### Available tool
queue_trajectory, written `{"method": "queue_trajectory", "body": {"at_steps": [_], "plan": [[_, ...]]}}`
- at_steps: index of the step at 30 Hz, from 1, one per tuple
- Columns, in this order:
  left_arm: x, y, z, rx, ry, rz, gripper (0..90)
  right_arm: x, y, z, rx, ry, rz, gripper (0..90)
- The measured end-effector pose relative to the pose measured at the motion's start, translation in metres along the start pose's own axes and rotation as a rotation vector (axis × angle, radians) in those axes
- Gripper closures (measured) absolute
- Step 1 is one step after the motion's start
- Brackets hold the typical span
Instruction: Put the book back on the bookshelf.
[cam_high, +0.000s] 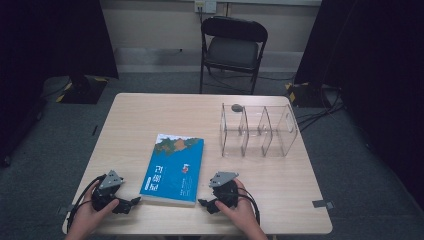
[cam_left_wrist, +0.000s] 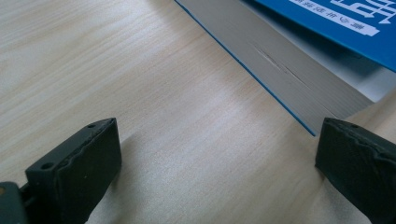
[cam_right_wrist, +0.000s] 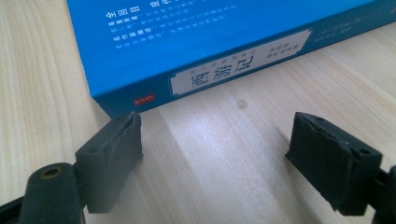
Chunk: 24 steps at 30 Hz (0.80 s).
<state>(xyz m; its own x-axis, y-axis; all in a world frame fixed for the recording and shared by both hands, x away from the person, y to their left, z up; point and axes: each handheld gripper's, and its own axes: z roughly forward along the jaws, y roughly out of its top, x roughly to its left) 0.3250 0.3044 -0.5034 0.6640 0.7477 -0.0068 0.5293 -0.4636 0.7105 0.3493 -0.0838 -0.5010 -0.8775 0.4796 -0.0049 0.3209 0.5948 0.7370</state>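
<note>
the book (cam_high: 173, 169) lies flat, cover up, near the middle of the table's (cam_high: 150, 110) near edge, with one gripper at each of its long sides, which reads as a setup for taking it from both sides at once. the left gripper (cam_high: 131, 202) rests on the table just off the book's near left corner, its fingers (cam_left_wrist: 79, 170) spread wide with nothing between them but bare wood; in the left gripper view the page edge runs past the far finger without touching it. the right gripper (cam_high: 204, 203) sits off the near right corner, fingers (cam_right_wrist: 112, 154) likewise wide apart and empty, aimed at the blue spine with its white label; one finger tip stands just beside the spine's corner, and i cannot tell whether it touches. toward the far right corner stands a clear rack (cam_high: 258, 130) with three upright slots, all of them empty, open at the top, probably where the book is meant to stand. a small dark disc (cam_high: 236, 107) lies just behind it.
</note>
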Motion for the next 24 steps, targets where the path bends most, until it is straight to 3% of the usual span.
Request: {"method": "queue_trajectory", "body": {"at_steps": [3, 4, 7, 8, 9, 10, 13, 14, 16, 19, 24], "plan": [[-0.001, -0.001, -0.002, 0.006, -0.008, 0.006, 0.0, 0.000, 0.000, 0.000, 0.000, 0.000, 0.000, 16.7], [-0.003, 0.001, -0.004, 0.039, -0.012, 0.012, 0.0, 0.000, 0.000, 0.000, 0.000, 0.000, 0.000, 16.7], [-0.004, 0.003, -0.007, 0.061, -0.025, 0.003, 1.3, 0.000, 0.000, 0.000, 0.000, 0.000, 0.000, 16.7], [-0.004, 0.004, -0.009, 0.058, -0.032, 0.000, 12.9, 0.000, 0.000, 0.000, 0.000, 0.000, 0.000, 16.7], [-0.004, 0.004, -0.011, 0.049, -0.041, -0.009, 12.9, 0.000, 0.000, 0.000, 0.000, 0.000, 0.000, 16.7], [-0.003, 0.006, -0.013, 0.056, -0.055, -0.023, 21.9, 0.000, 0.000, 0.000, 0.000, 0.000, 0.000, 16.7], [-0.005, 0.009, -0.016, 0.065, -0.070, -0.043, 14.7, 0.000, 0.000, 0.000, 0.000, 0.000, 0.000, 16.7], [-0.007, 0.010, -0.017, 0.060, -0.072, -0.050, 18.7, 0.000, 0.000, 0.000, 0.001, 0.000, 0.000, 16.7], [-0.010, 0.013, -0.018, 0.054, -0.090, -0.024, 16.7, 0.000, 0.000, 0.000, 0.000, 0.000, 0.000, 16.7], [-0.012, 0.015, -0.015, 0.049, -0.108, -0.025, 16.8, 0.000, 0.000, 0.000, 0.000, 0.000, 0.000, 16.7], [-0.013, 0.019, -0.007, 0.090, -0.073, 0.019, 20.0, 0.000, 0.000, 0.000, 0.000, 0.000, 0.001, 16.7]]}}
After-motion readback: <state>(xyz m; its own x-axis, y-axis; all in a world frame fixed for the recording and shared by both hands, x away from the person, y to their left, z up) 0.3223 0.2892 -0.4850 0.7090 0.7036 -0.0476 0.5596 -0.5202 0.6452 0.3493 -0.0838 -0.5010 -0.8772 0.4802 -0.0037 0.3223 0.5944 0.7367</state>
